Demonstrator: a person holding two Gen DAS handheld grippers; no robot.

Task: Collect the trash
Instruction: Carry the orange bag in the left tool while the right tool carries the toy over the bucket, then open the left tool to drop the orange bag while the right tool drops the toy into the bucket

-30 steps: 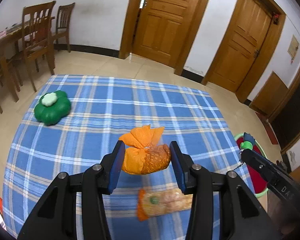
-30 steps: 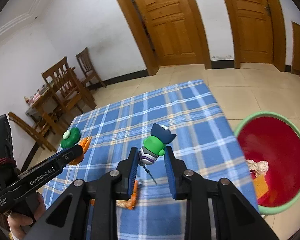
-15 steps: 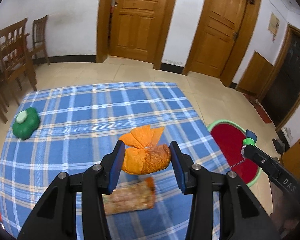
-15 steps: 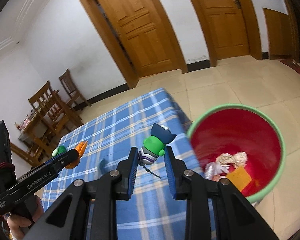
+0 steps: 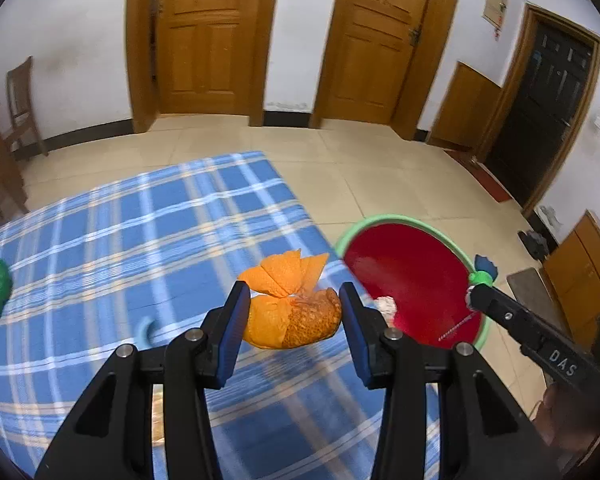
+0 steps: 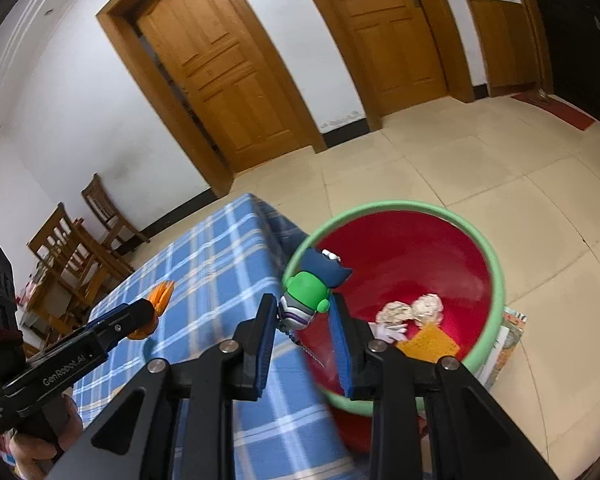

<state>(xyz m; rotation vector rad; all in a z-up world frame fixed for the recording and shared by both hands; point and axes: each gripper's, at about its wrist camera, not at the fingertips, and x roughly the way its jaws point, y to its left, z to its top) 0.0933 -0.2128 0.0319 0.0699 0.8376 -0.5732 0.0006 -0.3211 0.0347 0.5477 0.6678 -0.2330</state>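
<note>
The left gripper (image 5: 292, 316) pinched the soft, light orange bag (image 5: 294, 312) beside the red bin (image 5: 404, 280), while the right gripper (image 6: 304, 320) clamped the small, rigid toy figure (image 6: 308, 292) over its rim.

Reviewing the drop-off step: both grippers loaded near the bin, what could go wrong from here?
1. The orange bag in the left gripper is above the blue cloth, short of the bin; released now, it would likely miss.
2. The toy figure in the right gripper sits over the rim; its dangling chain might snag.
</note>
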